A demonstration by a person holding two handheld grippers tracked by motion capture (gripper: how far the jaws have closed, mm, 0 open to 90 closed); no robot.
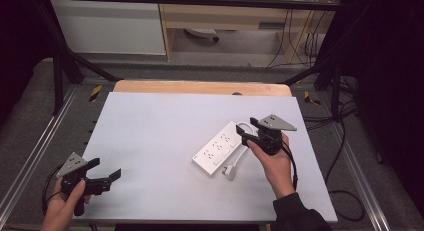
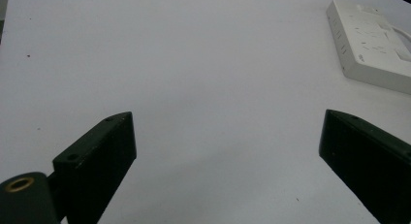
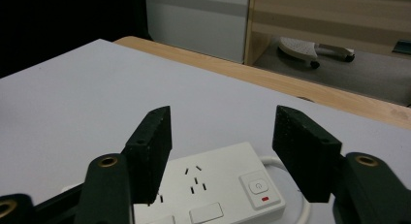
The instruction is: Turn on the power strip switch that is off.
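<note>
At the bench's near left corner the left gripper hovers low, its jaws spread wide over bare surface. Farther in, toward the right edge, the white power strip lies flat, its cord and plug beside it. The right gripper sits at the strip's far end, jaws apart and not touching it.

A white power strip lies slantwise on the pale surface, its plug just beside it. The right hand-held gripper hovers at its far end; the left hand-held gripper rests near the surface's front-left corner.
</note>
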